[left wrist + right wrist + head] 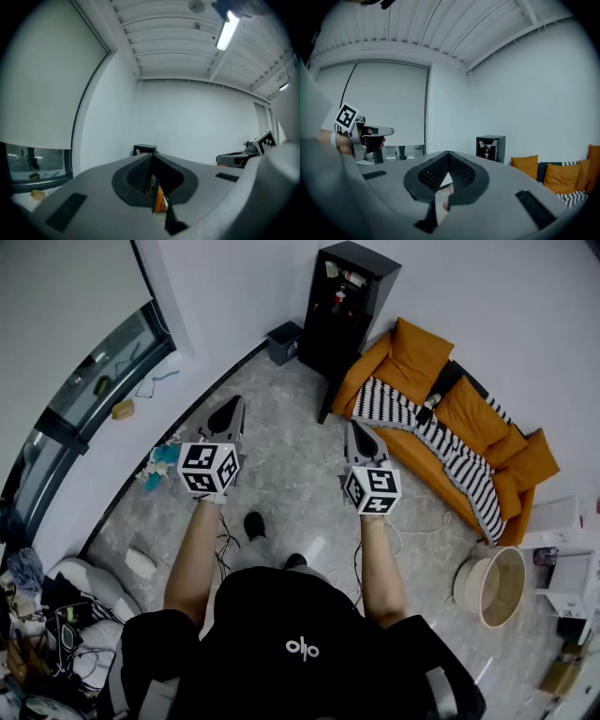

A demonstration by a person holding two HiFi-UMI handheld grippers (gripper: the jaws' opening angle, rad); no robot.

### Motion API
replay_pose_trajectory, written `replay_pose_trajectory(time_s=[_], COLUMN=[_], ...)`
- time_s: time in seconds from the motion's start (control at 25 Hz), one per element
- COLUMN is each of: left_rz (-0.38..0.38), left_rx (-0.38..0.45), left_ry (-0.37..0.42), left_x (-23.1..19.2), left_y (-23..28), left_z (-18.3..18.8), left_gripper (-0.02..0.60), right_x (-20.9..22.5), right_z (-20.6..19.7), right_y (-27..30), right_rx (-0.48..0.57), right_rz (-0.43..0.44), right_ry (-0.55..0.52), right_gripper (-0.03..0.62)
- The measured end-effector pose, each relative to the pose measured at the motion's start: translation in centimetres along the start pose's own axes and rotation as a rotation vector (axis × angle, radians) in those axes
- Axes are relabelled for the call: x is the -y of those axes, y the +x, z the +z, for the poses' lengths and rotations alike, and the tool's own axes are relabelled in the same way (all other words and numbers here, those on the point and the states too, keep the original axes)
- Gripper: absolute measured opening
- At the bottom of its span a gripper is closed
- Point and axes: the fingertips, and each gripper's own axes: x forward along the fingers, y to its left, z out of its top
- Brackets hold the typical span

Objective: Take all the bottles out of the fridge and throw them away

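A tall black fridge stands against the far wall, and small bottles show on its shelves. The same fridge appears in the right gripper view, with a bottle on a shelf. I hold both grippers level in front of me, well short of the fridge. My left gripper is shut with nothing in it, and its jaws meet tip to tip. On the right, my right gripper is likewise shut and empty.
A dark bin sits on the floor left of the fridge. An orange sofa with a striped blanket runs along the right. A round tub stands at the lower right. Clutter and cables lie by the window at the left.
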Motion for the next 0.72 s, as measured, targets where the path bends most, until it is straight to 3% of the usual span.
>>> replay_pose_trajectory(time_s=[0.72], left_rz=[-0.055], left_rx=[-0.061], left_ry=[0.011], left_x=[-14.4], left_y=[7.6], left_z=[-1.9], left_gripper=[0.000], right_x=[-3.5], right_z=[-0.4], right_y=[15.3], right_rx=[-0.037], right_rz=[-0.068], right_ry=[0.000], right_gripper=[0.006])
